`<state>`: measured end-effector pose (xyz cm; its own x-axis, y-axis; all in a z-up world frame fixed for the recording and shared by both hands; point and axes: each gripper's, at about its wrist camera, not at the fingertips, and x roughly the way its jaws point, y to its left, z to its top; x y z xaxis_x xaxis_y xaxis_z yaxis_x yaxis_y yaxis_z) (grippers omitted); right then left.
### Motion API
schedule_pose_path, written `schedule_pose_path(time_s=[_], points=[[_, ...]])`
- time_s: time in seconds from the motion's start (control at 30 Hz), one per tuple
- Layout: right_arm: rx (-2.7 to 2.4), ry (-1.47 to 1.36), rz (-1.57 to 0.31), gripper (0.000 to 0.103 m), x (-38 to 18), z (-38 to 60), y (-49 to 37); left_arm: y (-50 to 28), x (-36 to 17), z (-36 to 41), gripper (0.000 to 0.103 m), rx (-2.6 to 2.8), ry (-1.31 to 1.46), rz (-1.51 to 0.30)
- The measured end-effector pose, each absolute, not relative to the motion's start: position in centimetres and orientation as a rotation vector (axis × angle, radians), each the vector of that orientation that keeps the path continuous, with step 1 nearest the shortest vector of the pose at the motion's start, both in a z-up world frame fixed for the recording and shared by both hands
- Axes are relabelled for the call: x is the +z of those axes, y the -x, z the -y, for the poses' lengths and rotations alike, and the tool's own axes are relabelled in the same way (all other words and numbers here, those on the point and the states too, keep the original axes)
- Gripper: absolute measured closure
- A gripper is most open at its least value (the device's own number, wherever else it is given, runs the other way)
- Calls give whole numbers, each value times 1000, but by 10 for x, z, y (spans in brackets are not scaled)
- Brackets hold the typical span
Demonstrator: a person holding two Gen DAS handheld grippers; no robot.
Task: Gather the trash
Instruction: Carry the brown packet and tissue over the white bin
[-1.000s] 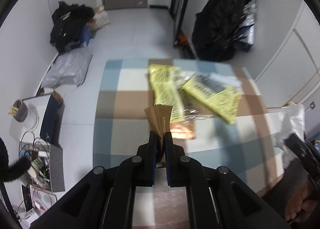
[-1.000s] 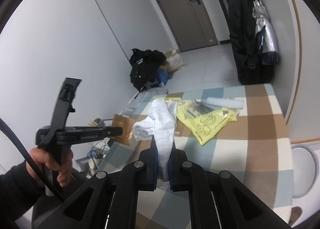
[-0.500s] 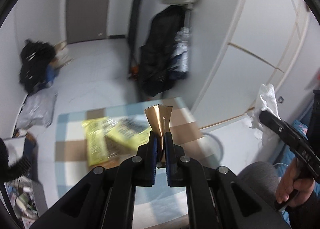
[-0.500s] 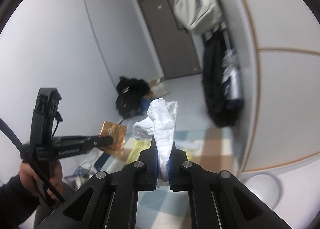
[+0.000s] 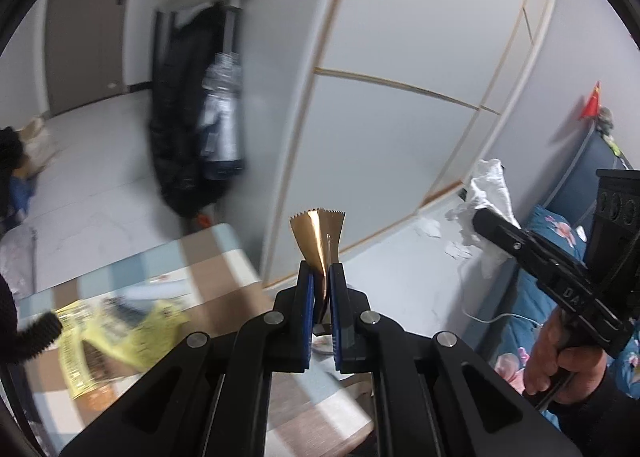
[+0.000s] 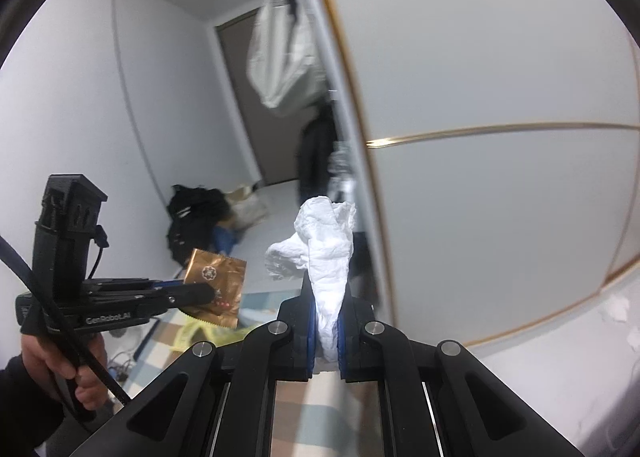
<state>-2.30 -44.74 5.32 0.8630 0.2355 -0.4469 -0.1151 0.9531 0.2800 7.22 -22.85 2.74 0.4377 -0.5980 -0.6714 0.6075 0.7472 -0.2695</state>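
My left gripper (image 5: 323,271) is shut on a gold foil wrapper (image 5: 320,237) with a zigzag edge and holds it in the air past the table's right end. The same wrapper (image 6: 216,289) shows in the right wrist view, at the left gripper's tip (image 6: 204,291). My right gripper (image 6: 325,289) is shut on a crumpled white tissue (image 6: 326,245), also held in the air; the tissue (image 5: 490,209) shows at the right of the left wrist view. Yellow wrappers (image 5: 116,331) lie on the checked tablecloth (image 5: 216,273).
A white wardrobe (image 5: 400,97) with gold trim fills the view ahead. Black coats (image 5: 188,129) hang left of it. White scraps (image 5: 430,227) lie on the floor by the wardrobe. A blue flowered bed (image 5: 560,233) is at the right. A black bag (image 6: 192,213) lies on the floor.
Both grippers have swung right, away from the table toward the wardrobe, each still holding its piece of trash. The table has slid to the lower left of both views.
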Motion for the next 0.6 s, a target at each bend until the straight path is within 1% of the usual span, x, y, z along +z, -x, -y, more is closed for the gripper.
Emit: schedule_pose_path(time_s=[0.23, 0.43, 0.6], points=[[86, -288, -552, 96, 23, 506, 14, -82, 0, 290, 99, -834, -48, -907], [15, -383, -652, 96, -29, 552, -2, -107, -45, 333, 99, -872, -82, -1021], [-17, -463, -775, 96, -85, 579, -25, -124, -85, 360, 99, -869, -117, -1132]])
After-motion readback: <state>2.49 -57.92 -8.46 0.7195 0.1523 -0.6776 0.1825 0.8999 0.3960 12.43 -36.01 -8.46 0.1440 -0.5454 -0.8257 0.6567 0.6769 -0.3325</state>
